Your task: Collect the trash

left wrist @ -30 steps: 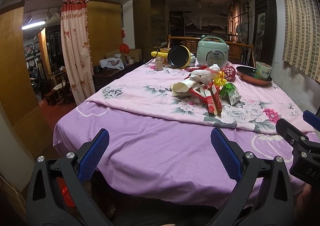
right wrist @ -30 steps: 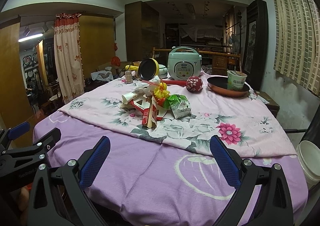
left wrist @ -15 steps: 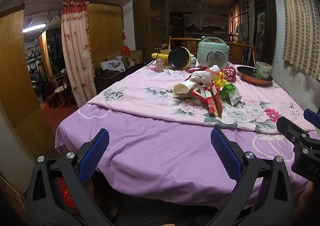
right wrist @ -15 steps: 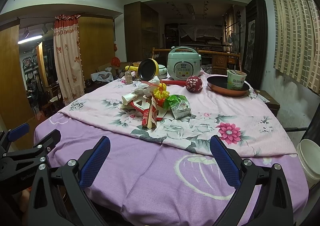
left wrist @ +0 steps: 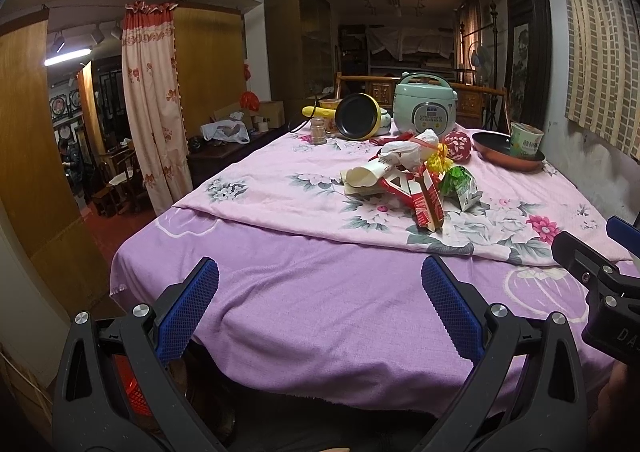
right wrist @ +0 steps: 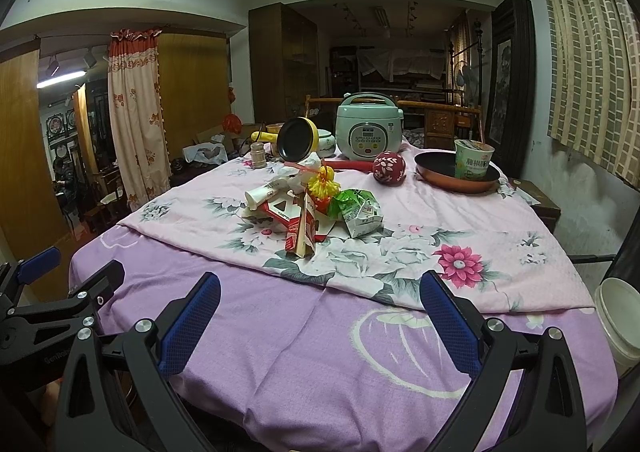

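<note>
A heap of trash (left wrist: 408, 176) (right wrist: 312, 208) lies mid-table on the floral cloth: a rolled white paper cup (left wrist: 366, 174) (right wrist: 264, 192), red cartons (left wrist: 428, 208) (right wrist: 300, 236), a green carton (left wrist: 460, 188) (right wrist: 360, 212), a yellow tassel (right wrist: 322, 184) and crumpled white paper (left wrist: 408, 146). My left gripper (left wrist: 320, 288) hangs open over the near purple cloth, well short of the heap. My right gripper (right wrist: 320, 300) is open too, nothing between its blue pads, to the right of the left one. Each shows at the edge of the other's view.
At the table's far end stand a rice cooker (right wrist: 368, 128), a yellow-rimmed pan (right wrist: 298, 138), a small jar (right wrist: 258, 156), a red patterned ball (right wrist: 390, 168) and a copper pan (right wrist: 456, 176) holding a noodle cup (right wrist: 472, 158). A white bucket (right wrist: 618, 320) stands at the right. A red basket (left wrist: 128, 384) sits below the left gripper.
Both views have shifted slightly: the left view drifted a little so the table sits further right. Both grippers stay open; nothing on the table has moved.
</note>
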The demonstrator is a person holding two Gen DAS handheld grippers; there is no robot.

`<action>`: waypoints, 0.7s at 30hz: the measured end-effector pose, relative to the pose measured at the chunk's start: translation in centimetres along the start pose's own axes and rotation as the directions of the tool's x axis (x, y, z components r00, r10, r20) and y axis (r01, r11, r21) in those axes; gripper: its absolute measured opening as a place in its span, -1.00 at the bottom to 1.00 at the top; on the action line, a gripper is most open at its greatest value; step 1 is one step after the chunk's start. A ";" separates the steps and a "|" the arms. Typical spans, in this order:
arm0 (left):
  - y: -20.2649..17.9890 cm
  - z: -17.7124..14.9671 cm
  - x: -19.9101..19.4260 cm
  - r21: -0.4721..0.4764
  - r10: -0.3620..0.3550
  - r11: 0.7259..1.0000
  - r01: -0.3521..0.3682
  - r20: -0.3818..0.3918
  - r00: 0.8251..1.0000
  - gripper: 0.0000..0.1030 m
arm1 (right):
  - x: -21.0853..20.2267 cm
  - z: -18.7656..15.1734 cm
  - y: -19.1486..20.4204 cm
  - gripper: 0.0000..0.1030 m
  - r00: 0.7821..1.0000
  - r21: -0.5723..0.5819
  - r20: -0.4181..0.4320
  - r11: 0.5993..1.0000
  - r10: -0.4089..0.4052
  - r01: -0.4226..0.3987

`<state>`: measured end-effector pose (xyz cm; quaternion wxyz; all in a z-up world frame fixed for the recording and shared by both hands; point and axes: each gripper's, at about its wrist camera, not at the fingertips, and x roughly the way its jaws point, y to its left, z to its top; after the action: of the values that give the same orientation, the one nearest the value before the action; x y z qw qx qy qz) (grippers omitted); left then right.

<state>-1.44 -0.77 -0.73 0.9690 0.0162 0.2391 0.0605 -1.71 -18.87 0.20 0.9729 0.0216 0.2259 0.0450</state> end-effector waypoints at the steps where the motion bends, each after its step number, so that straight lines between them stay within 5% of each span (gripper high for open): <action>1: -0.1 0.0 0.0 0.002 0.000 1.000 0.000 0.001 1.000 0.89 | 0.0 0.0 0.1 0.90 1.000 -0.002 0.002 1.000 -0.001 0.001; 21: -0.1 -0.1 -0.1 0.004 0.000 1.000 0.000 0.002 1.000 0.89 | -0.3 0.0 0.1 0.90 1.000 0.002 0.005 1.000 0.001 -0.001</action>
<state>-1.51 -0.92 -0.78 0.9691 0.0181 0.2384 0.0600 -1.98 -18.79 0.38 0.9734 0.0227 0.2235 0.0454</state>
